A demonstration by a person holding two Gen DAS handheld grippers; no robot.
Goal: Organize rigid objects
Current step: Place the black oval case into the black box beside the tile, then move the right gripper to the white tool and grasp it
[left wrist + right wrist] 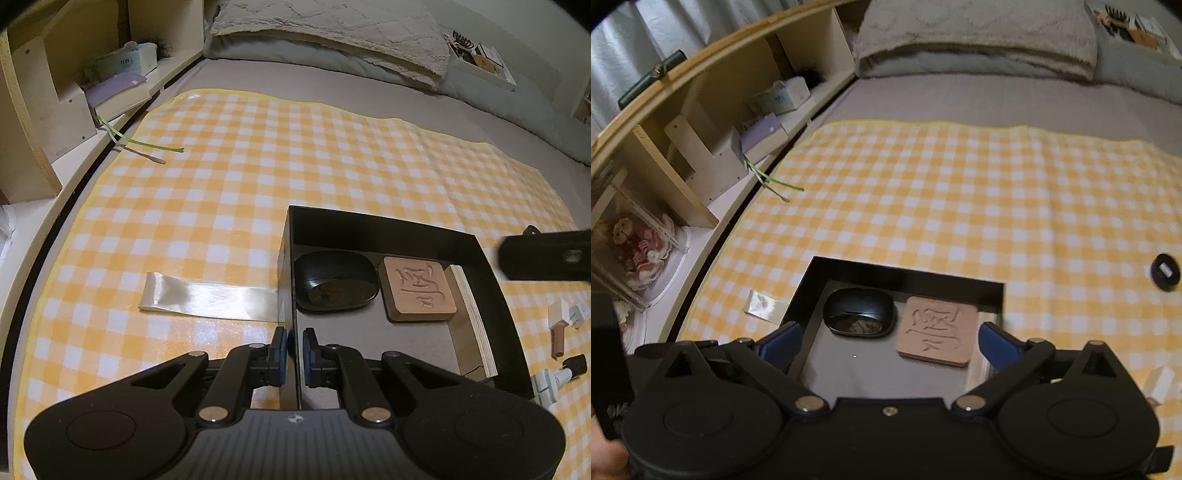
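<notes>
The left tongs (pixel 294 341) are pinching the near left wall of the black box (pixel 491 280), their blue pads sitting narrow on either side of the thin edge and steadying it on the checked cloth (pixel 258 166) spread over the bed. Inside the box, a black mouse (pixel 334 280) is lying at about eleven o'clock from those tongs, with a carved wooden tile (pixel 419 288) beside it at one o'clock and a thin plywood board (pixel 476 317) leaning along the right wall.

The right tongs (pixel 888 341) are hanging wide and empty over the box, with the tile (pixel 936 332) showing between their blue fingers (pixel 997 343) but below them and untouched. Nothing is being carried.

What is still waiting outside the box is lying off to the right: a small group of cosmetic tubes (pixel 559 332) at roughly three o'clock from the left tongs, just beyond the box's right wall, and a small round black lid (pixel 1164 272) at about two o'clock from the right tongs, well apart on the cloth. The tubes are lying with their long axes running roughly toward and away from the person. The right hand is clearly the nearer one for either, I would judge, while the left is keeping the box still.
</notes>
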